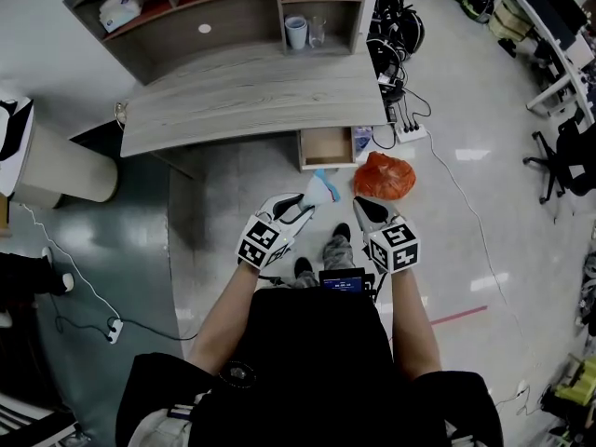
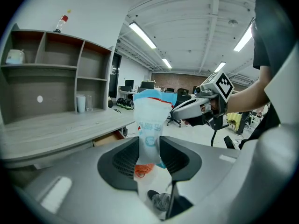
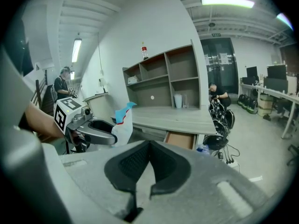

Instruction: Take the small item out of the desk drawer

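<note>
Your desk (image 1: pixel 251 96) shows pale, matt wood grain. The packet (image 2: pixel 150 129) is thin, crinkly plastic film. The floor (image 1: pixel 484 212) is smooth and glossy, and the orange bag (image 1: pixel 384 177) is crumpled plastic.

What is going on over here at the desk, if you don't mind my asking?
A person standing in front of the desk holds a gripper in each hand. The left gripper has its fingers closed on a small white and blue packet, held in the air clear of the desk. The drawer under the desk's right end stands open. The right gripper is alongside, fingers together and empty. An orange bag lies on the floor near the drawer.
</note>
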`<action>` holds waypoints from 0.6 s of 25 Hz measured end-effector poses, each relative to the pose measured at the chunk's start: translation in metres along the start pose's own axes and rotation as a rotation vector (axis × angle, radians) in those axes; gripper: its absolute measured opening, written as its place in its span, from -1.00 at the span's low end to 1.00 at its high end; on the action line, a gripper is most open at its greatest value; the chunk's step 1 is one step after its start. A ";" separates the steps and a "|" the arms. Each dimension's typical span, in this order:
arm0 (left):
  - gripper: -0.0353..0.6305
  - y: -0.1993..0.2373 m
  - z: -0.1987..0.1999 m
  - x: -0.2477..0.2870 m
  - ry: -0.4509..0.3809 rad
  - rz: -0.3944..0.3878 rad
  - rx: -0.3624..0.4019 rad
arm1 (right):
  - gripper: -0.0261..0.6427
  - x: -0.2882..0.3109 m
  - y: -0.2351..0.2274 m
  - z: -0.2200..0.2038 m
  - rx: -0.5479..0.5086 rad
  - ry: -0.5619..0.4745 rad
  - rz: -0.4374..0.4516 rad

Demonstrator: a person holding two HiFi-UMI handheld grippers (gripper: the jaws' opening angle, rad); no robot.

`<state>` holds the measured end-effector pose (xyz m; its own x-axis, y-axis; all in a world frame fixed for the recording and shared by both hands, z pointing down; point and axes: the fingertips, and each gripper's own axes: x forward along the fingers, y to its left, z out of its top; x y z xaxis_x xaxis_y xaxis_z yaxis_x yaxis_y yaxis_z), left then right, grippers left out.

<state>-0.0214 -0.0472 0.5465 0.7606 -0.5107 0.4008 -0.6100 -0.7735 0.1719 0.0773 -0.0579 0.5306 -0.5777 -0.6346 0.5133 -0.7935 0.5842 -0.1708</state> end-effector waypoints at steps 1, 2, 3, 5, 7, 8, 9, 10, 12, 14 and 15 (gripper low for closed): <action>-0.47 0.000 -0.001 0.000 0.000 -0.003 0.001 | -0.92 0.000 0.000 -0.001 0.002 -0.002 -0.002; -0.47 -0.001 -0.001 0.000 0.002 -0.005 0.002 | -0.92 -0.001 0.001 -0.001 0.003 -0.003 -0.005; -0.47 -0.001 -0.002 0.000 0.004 -0.007 0.003 | -0.92 -0.002 0.001 -0.002 0.005 -0.003 -0.006; -0.47 -0.003 -0.003 0.001 0.009 -0.011 0.006 | -0.92 -0.004 0.001 -0.003 0.006 -0.004 -0.009; -0.47 -0.004 -0.002 0.002 0.010 -0.014 0.010 | -0.92 -0.005 0.000 -0.003 0.008 -0.007 -0.013; -0.47 -0.004 -0.001 0.002 0.010 -0.015 0.013 | -0.92 -0.005 -0.001 -0.002 0.007 -0.008 -0.014; -0.47 -0.004 -0.001 0.003 0.010 -0.016 0.015 | -0.92 -0.005 -0.002 -0.002 0.007 -0.009 -0.016; -0.47 -0.003 0.000 0.004 0.010 -0.017 0.018 | -0.92 -0.005 -0.002 -0.002 0.006 -0.010 -0.018; -0.47 -0.002 0.001 0.005 0.009 -0.019 0.021 | -0.92 -0.004 -0.004 0.000 0.006 -0.012 -0.020; -0.47 -0.002 0.002 0.006 0.008 -0.019 0.023 | -0.92 -0.004 -0.005 0.001 0.003 -0.014 -0.020; -0.47 -0.001 0.003 0.007 0.008 -0.019 0.023 | -0.92 -0.004 -0.006 0.001 0.002 -0.014 -0.020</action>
<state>-0.0146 -0.0507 0.5466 0.7701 -0.4928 0.4051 -0.5901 -0.7915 0.1588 0.0840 -0.0593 0.5283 -0.5647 -0.6530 0.5047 -0.8050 0.5705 -0.1625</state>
